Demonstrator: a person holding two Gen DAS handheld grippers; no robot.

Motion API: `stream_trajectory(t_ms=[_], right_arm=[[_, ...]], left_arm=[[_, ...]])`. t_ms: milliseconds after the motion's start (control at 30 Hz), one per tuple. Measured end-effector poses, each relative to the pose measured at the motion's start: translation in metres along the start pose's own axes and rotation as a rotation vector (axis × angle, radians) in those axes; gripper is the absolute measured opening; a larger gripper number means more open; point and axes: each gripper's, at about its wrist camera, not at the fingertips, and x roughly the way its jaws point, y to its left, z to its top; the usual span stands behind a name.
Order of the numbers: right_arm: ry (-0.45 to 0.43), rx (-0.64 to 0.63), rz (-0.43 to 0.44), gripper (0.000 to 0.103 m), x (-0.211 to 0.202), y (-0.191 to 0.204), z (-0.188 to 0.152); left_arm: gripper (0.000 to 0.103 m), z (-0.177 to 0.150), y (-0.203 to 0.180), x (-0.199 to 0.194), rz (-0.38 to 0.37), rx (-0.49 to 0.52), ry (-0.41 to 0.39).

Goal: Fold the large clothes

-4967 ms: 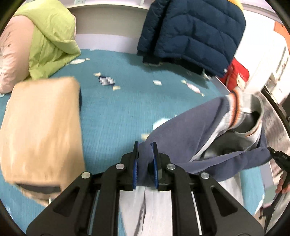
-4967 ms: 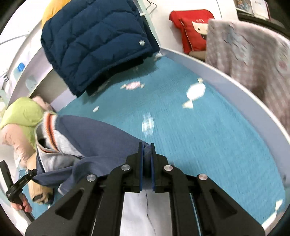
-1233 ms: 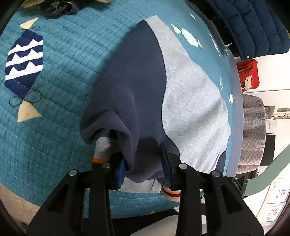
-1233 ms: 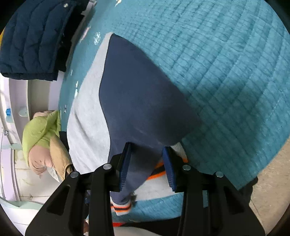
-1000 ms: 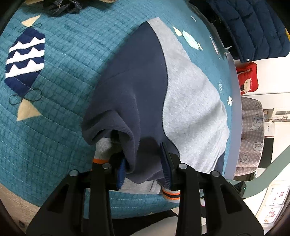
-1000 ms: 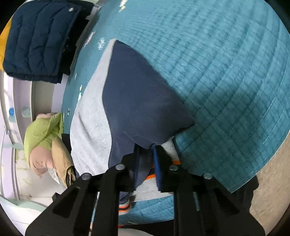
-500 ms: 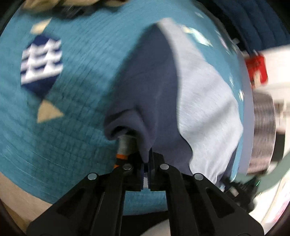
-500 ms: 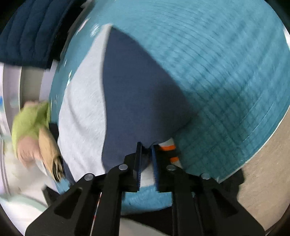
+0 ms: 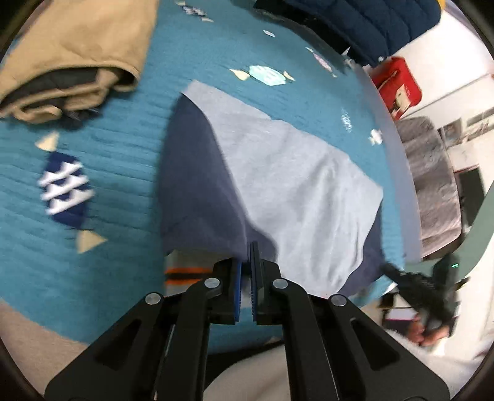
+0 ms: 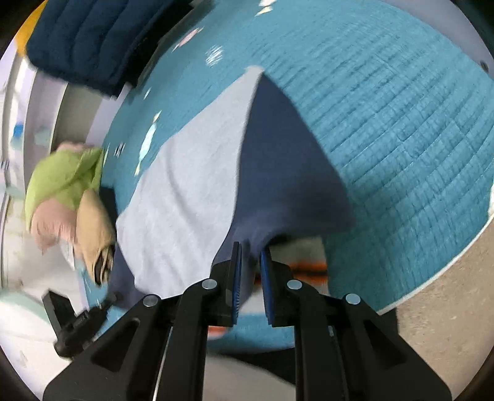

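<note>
A grey and navy sweatshirt (image 9: 287, 172) lies flat on the teal quilt (image 9: 117, 148), its navy sleeves folded over the sides and an orange-striped cuff (image 9: 185, 273) showing at the near edge. My left gripper (image 9: 246, 256) is shut on the navy sleeve fabric at the near left side. In the right wrist view the same sweatshirt (image 10: 191, 191) lies ahead. My right gripper (image 10: 250, 256) has navy sleeve fabric between its pads, with a narrow gap left between the jaws.
A folded tan garment (image 9: 74, 46) lies at the far left of the quilt. A dark blue puffer jacket (image 9: 355, 21) is piled at the back. Green and pink clothes (image 10: 61, 182) lie at the left. The quilt's near edge (image 10: 432, 290) meets a beige floor.
Both grippers have lifted and pulled back from the sweatshirt's near edge, each holding sleeve fabric. The right jaws have parted a little. More of the quilt and the tan garment shows.
</note>
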Motion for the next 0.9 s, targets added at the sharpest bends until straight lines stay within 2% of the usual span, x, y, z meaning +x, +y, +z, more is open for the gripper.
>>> stream_trajectory(t_ms=[100,167,233,300,367,467,500,533,567,600,633,700,733,800,900], right_arm=[[0.011,-0.049,0.028,0.013,-0.021,0.018,-0.005],[-0.043,-0.086,0.014,0.013,-0.042,0.028,0.000],[-0.098,-0.130,-0.010,0.013,-0.049,0.031,0.008],[-0.135,-0.147,-0.071,0.013,-0.040,0.028,0.019],[-0.096,-0.114,-0.049,0.013,-0.013,0.013,0.028],[0.052,-0.038,-0.071,0.012,0.042,-0.013,0.019],[0.112,-0.016,-0.119,0.010,0.061,-0.027,0.006],[0.128,0.001,-0.129,0.007,0.067,-0.036,-0.002],[0.104,0.030,-0.096,0.000,0.066,-0.047,-0.010],[0.106,0.080,-0.060,0.000,0.062,-0.057,-0.015],[0.110,0.116,-0.059,0.000,0.058,-0.061,-0.016],[0.095,0.115,-0.094,0.002,0.045,-0.056,-0.017],[0.088,0.082,-0.095,0.006,0.040,-0.049,-0.016],[0.052,-0.005,-0.076,0.006,0.024,-0.026,-0.008],[-0.035,-0.039,-0.050,0.006,0.008,-0.010,0.011]], left_arm=[[0.003,-0.002,0.005,-0.023,0.013,-0.008,-0.010],[0.003,-0.001,0.004,-0.040,0.063,0.019,-0.042],[0.003,0.004,0.001,-0.051,0.053,0.021,-0.084],[0.003,0.010,-0.001,-0.054,0.005,0.035,-0.120],[0.003,0.020,-0.004,-0.038,-0.001,0.042,-0.124],[0.003,0.026,0.004,0.016,0.004,0.009,-0.016],[0.003,0.021,0.012,0.037,0.045,-0.004,0.039],[0.003,0.014,0.023,0.052,0.100,-0.024,0.080],[0.002,0.006,0.034,0.064,0.147,-0.049,0.114],[0.002,-0.004,0.049,0.069,0.121,-0.086,0.126],[0.002,-0.010,0.061,0.065,0.057,-0.133,0.107],[0.003,-0.011,0.072,0.054,0.037,-0.189,0.110],[0.003,-0.009,0.072,0.047,0.045,-0.192,0.101],[0.002,-0.003,0.060,0.029,0.054,-0.131,0.062],[0.003,0.008,0.037,0.003,-0.008,-0.041,-0.017]])
